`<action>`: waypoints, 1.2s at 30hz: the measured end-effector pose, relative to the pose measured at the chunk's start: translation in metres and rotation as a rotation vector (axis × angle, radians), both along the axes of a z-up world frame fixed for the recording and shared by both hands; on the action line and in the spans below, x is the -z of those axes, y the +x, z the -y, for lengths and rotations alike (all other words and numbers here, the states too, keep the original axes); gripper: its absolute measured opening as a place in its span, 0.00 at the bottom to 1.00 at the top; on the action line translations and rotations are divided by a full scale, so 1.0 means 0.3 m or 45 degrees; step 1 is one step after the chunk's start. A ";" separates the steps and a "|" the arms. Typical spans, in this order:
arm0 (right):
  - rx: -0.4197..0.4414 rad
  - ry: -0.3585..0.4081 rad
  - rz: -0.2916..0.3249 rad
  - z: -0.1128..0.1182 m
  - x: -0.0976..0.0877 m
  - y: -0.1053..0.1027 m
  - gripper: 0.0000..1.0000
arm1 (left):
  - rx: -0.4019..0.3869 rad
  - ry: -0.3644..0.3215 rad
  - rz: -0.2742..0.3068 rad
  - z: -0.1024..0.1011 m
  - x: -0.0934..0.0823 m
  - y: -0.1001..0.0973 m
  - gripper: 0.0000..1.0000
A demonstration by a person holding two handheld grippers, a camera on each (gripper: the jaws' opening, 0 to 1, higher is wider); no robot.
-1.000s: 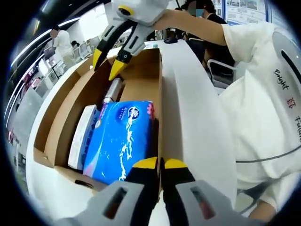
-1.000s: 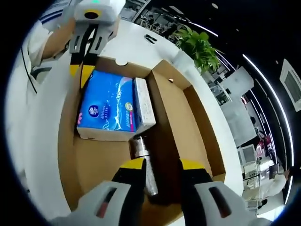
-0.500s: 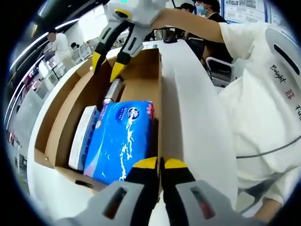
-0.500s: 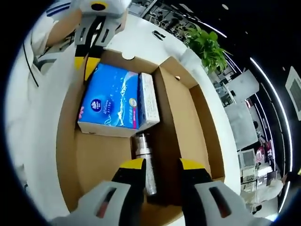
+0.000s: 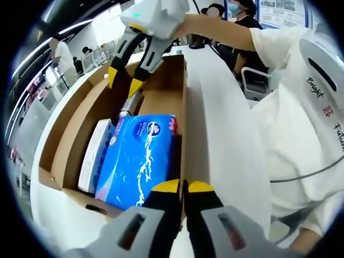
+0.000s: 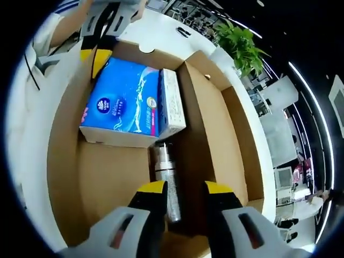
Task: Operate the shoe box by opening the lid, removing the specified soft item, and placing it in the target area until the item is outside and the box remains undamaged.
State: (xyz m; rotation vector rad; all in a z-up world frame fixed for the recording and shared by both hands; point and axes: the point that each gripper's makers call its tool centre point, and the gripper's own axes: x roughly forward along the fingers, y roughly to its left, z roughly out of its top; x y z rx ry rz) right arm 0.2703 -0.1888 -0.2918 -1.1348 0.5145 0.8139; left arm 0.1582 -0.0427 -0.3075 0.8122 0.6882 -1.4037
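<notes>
1. The right gripper hangs over the open shoe box, its yellow-tipped jaws apart, with a silver metal bottle lying on the box floor in the gap between them.
2. In the left gripper view it comes in at 11 o'clock, jaws spread above the far end of the box.
3. The left gripper sits at 6 o'clock, its jaws pressed together at the near box wall.
4. The blue soft tissue pack lies inside the box, touching that wall.
5. A white carton lies just beside the pack, at its 9 o'clock.
6. The box stands on a white table.
7. A person in white stands at 3 o'clock.
8. A green plant stands beyond the box.
</notes>
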 end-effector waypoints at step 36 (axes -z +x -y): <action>-0.077 -0.446 -0.354 -0.021 0.160 0.014 0.25 | -0.012 -0.003 -0.005 0.001 -0.003 -0.003 0.01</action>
